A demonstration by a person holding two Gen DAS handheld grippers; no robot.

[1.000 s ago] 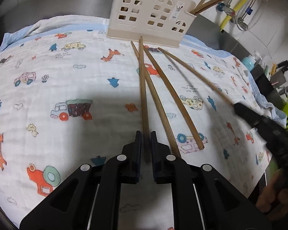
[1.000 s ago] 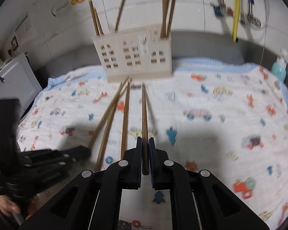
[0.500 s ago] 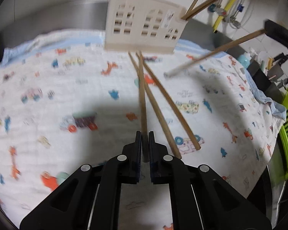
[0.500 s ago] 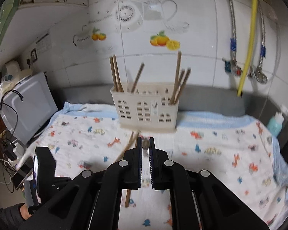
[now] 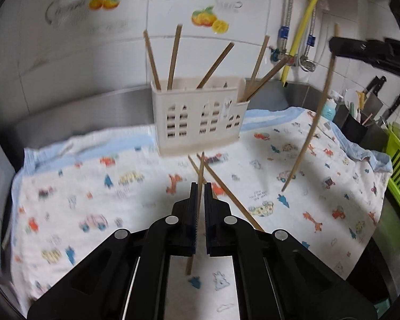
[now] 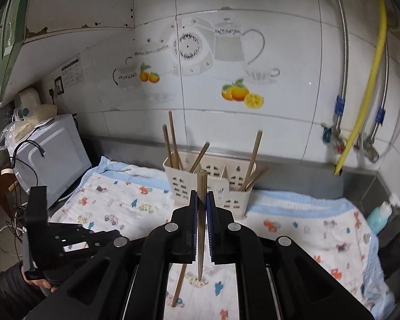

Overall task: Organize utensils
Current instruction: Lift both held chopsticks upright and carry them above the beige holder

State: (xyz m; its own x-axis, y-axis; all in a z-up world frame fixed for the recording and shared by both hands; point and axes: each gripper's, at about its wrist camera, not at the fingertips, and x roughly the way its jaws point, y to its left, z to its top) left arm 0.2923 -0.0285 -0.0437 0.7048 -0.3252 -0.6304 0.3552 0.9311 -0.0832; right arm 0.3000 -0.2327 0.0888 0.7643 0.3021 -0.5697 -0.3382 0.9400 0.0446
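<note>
Left wrist, left tongs [image 5: 198,186] clamping chopstick [image 5: 200,170], right tongs [image 6: 202,196] pinching another chopstick [image 6: 201,186]

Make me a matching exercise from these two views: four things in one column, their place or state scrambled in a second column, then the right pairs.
Things:
1. left tongs
2. right tongs
3. cream utensil holder
4. yellow hose

Places or states:
A. runs down the tiled wall
B. shut on a chopstick above the printed cloth
C. stands on the cloth with chopsticks leaning in it
D. shut on a chopstick held near upright

Pairs: 1-B, 2-D, 3-C, 4-A
</note>
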